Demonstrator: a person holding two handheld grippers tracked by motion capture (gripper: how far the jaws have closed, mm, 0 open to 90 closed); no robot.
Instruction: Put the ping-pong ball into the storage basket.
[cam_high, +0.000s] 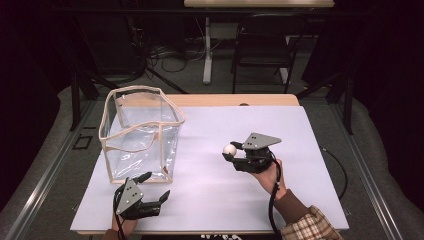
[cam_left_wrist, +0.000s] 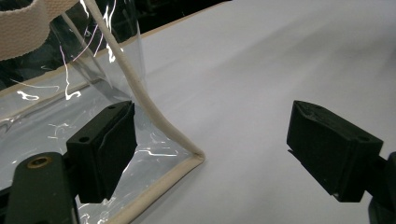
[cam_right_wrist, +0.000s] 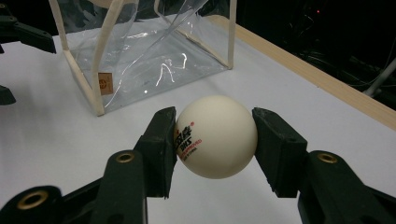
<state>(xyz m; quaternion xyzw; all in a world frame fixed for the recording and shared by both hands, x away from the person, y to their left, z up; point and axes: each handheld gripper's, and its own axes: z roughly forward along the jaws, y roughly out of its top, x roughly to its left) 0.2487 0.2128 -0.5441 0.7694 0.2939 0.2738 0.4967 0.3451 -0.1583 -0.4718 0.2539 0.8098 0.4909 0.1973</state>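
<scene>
A white sheet (cam_high: 215, 165) covers the tabletop, and a strip of pale wood (cam_high: 235, 100) shows along its far edge. The table stands on grey carpet (cam_high: 45, 165) in a dark room; behind it are a black folding chair (cam_high: 262, 47), a white table leg (cam_high: 207, 50) and loose cables (cam_high: 170, 55) on the floor. A clear plastic bag (cam_high: 140, 132) with cream edging stands upright and open on the left part of the sheet. The right gripper (cam_high: 231, 150) is held just above the sheet near the middle, right of the bag and apart from it; its jaws are clamped on a white table-tennis ball (cam_right_wrist: 216, 136), one pad on each side, the red and black print on the ball facing the left pad. The left gripper (cam_high: 156, 186) sits low at the near edge of the table, close to the bag's near right bottom corner. Its jaws stand wide apart and grip nothing; in the left gripper view one jaw lies alongside the bag's clear wall by that corner (cam_left_wrist: 198, 156), while the other is over bare sheet.
</scene>
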